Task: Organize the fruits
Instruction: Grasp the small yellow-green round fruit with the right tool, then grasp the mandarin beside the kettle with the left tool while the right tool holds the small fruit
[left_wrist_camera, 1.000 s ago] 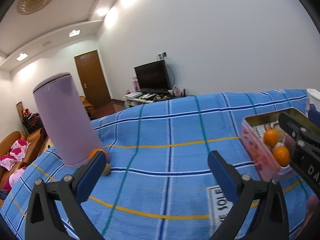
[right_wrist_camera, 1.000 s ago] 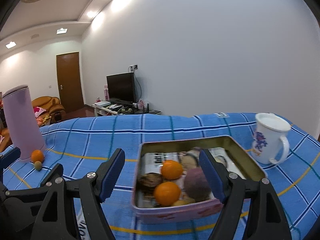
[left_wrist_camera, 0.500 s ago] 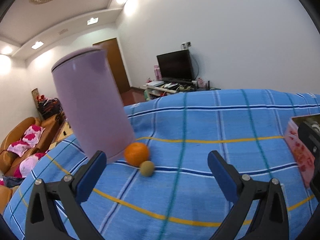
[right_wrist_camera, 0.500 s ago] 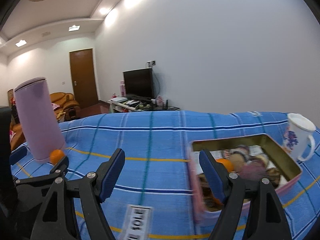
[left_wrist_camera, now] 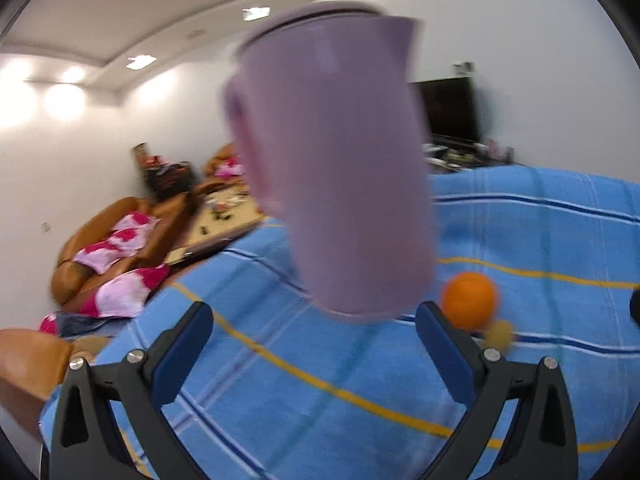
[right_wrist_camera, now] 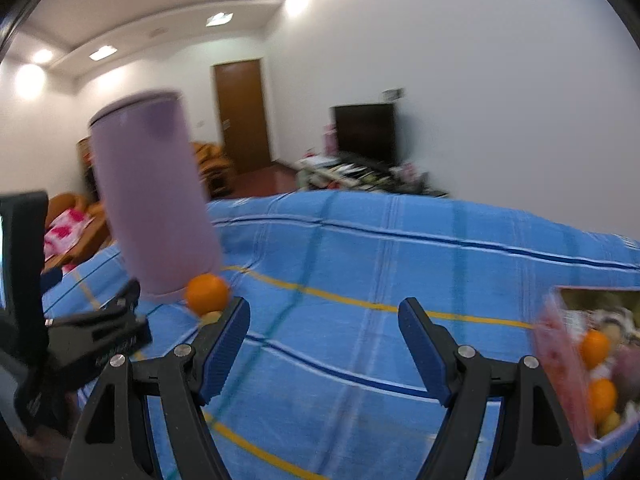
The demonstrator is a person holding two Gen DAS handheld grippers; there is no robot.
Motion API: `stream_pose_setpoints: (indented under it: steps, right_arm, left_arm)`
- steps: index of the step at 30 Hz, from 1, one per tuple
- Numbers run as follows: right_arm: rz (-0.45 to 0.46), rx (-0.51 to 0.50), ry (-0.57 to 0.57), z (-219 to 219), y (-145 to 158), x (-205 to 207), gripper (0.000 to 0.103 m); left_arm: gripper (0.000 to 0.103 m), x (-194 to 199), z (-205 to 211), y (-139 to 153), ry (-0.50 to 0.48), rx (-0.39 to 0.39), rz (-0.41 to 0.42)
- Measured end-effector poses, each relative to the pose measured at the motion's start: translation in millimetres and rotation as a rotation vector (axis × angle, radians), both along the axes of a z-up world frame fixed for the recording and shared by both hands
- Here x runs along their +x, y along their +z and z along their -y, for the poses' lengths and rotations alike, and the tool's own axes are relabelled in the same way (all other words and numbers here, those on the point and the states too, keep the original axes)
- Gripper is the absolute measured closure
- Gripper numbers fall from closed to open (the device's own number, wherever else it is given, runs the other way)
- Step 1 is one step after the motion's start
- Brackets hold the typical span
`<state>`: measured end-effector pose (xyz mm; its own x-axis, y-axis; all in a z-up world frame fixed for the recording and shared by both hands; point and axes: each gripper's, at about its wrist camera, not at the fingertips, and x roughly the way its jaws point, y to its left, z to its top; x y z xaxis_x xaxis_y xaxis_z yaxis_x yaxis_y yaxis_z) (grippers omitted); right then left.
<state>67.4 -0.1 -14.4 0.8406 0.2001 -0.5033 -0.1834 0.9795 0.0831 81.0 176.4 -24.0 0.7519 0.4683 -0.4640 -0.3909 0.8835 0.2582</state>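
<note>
Two fruits, a round orange (left_wrist_camera: 470,300) and a small yellow-green fruit (left_wrist_camera: 499,333), remain by the lilac cylindrical container (left_wrist_camera: 336,168); pink tin (right_wrist_camera: 560,364) part-filled; both hand-held grippers (left_wrist_camera: 316,344) (right_wrist_camera: 324,344) apart, empty.

The tablecloth (left_wrist_camera: 520,380) is woven cloth, matt, with striped checks. On it, the lilac jug (left_wrist_camera: 336,168) looks like smooth matt plastic; beside its base the orange (left_wrist_camera: 470,300) has a softly glossy skin.

Bright ceiling lights (right_wrist_camera: 218,19) glare overhead; strong motion blur throughout; fisheye bending, dark vignette at corners.
</note>
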Motion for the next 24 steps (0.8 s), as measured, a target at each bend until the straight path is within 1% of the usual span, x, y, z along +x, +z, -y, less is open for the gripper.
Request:
stream_pose_setpoints:
  steps: [2,3,4,6,8,9,10,12,15,17,18,21,23,24]
  right_arm:
    - [-0.040,-0.006,0.066,-13,-5,9,0.025]
    - [-0.066,-0.009,0.109,-22,-8,15,0.025]
    - [-0.087,-0.015,0.140,-29,-10,19,0.025]
    - [-0.130,-0.028,0.196,-44,-15,30,0.025]
    - [-0.155,-0.024,0.232,-55,-18,38,0.028]
    - [-0.175,-0.028,0.252,-61,-21,44,0.037]
    - [-0.195,-0.038,0.265,-68,-25,49,0.049]
    - [-0.262,-0.048,0.301,-80,-33,64,0.057]
    - [-0.332,-0.058,0.318,-90,-43,77,0.057]
    - [-0.326,-0.064,0.334,-95,-44,80,0.073]
    - [-0.337,-0.071,0.336,-96,-45,81,0.075]
    - [-0.326,-0.075,0.327,-94,-43,76,0.075]
    - [-0.309,-0.047,0.308,-84,-40,70,0.075]
    - [-0.282,-0.032,0.282,-77,-36,64,0.075]
  left_arm:
    - [0.000,-1,-10,0,0.017,-0.038,0.001]
    - [0.000,-1,-16,-1,0.021,-0.075,-0.002]
    - [0.000,0,-21,-1,0.022,-0.096,-0.004]
    - [0.000,-1,-26,-3,0.032,-0.124,-0.008]
    - [0.000,-2,-27,-3,0.024,-0.135,-0.011]
    - [0.000,-2,-26,-4,0.014,-0.139,-0.018]
    - [0.000,0,-27,-6,0.011,-0.141,-0.024]
    - [0.000,1,-29,-7,0.017,-0.146,-0.036]
    - [0.000,4,-33,-8,0.006,-0.172,-0.046]
    - [0.000,6,-37,-7,0.006,-0.183,-0.051]
    - [0.000,6,-37,-8,0.004,-0.186,-0.052]
    - [0.000,7,-38,-8,0.001,-0.193,-0.056]
    - [0.000,8,-38,-8,-0.003,-0.198,-0.055]
    - [0.000,8,-39,-7,-0.005,-0.201,-0.055]
